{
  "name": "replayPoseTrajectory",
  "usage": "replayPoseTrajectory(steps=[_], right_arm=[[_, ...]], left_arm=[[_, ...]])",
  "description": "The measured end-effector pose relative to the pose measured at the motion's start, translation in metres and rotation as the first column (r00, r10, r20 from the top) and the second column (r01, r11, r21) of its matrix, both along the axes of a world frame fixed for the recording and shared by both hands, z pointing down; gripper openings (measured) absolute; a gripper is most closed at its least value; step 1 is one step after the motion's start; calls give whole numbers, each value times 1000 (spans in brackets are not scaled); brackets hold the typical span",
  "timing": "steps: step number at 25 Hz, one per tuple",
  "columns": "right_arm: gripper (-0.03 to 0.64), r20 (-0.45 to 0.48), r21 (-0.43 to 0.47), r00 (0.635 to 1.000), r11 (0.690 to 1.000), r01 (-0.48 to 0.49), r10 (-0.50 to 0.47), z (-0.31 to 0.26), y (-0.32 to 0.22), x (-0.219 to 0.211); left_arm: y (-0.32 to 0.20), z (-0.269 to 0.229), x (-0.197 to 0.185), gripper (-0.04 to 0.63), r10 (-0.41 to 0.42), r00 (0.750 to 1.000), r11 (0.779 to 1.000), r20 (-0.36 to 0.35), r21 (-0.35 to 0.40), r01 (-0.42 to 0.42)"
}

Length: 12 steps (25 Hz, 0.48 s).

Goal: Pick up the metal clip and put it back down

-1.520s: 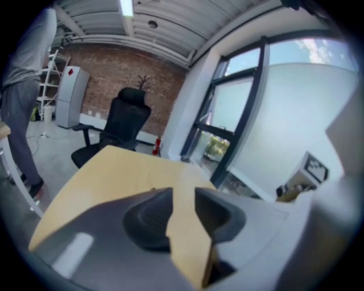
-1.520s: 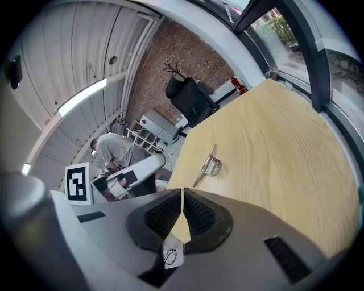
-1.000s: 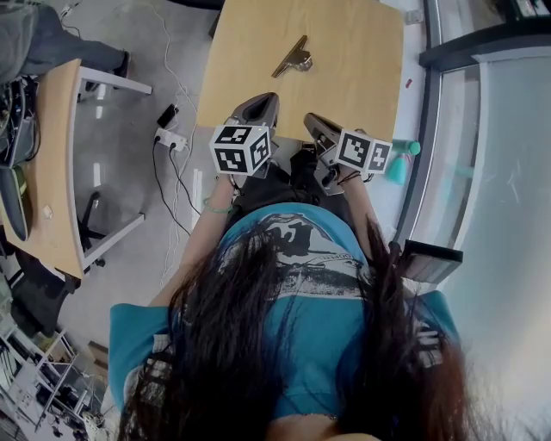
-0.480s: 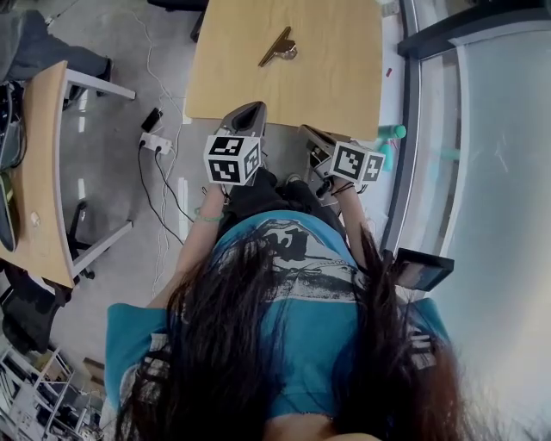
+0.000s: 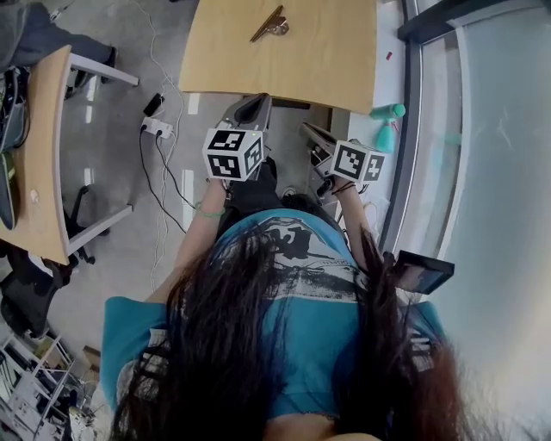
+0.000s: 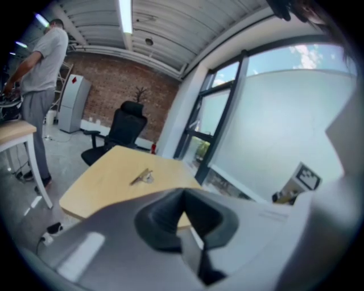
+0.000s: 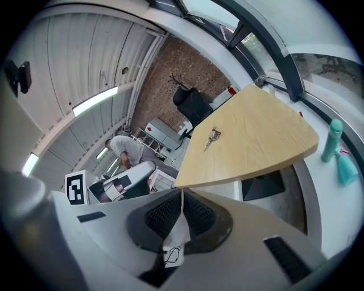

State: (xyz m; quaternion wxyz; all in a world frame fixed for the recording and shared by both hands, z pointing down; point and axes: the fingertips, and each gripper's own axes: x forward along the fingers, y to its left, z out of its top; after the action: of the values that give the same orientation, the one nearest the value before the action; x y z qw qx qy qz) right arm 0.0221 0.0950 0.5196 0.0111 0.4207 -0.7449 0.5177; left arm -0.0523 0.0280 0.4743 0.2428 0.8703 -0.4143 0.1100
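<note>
The metal clip [image 5: 269, 23] lies flat on the light wooden table [image 5: 327, 60], near its far side, with nothing touching it. It shows small in the left gripper view as the clip [image 6: 142, 177] and in the right gripper view as the clip [image 7: 212, 137]. My left gripper [image 5: 256, 105] is shut and empty, held just off the table's near edge, close to the person's body. Beside it, my right gripper [image 5: 308, 131] is shut too, below that edge. The left gripper's [image 6: 183, 196] pads meet. The right gripper's [image 7: 182, 196] pads meet around a small white tag.
A teal bottle [image 5: 387, 111] stands on the floor by the window wall at the right. A power strip [image 5: 157, 129] and cables lie left of the table. Another desk [image 5: 39, 155] is at far left. A black office chair [image 6: 122, 128] and a standing person [image 6: 40, 68] are beyond the table.
The table and clip have slid toward the top of the head view. Both grippers, once over the table's near edge, now hang off it, still shut.
</note>
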Motion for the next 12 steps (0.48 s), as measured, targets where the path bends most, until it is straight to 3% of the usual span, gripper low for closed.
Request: replayPoseTrajectory(steps=[7,12], right_arm=[[21,18,22,1000,1000,16,-17,-1,85,29],[21,27,27,998,998,50,-51,4,140,34]], left_arm=[[96,-8,38,3,-38,998,999,-51,-26,37],[158,-2,49,3,-48,999,999,-25,-25,48]])
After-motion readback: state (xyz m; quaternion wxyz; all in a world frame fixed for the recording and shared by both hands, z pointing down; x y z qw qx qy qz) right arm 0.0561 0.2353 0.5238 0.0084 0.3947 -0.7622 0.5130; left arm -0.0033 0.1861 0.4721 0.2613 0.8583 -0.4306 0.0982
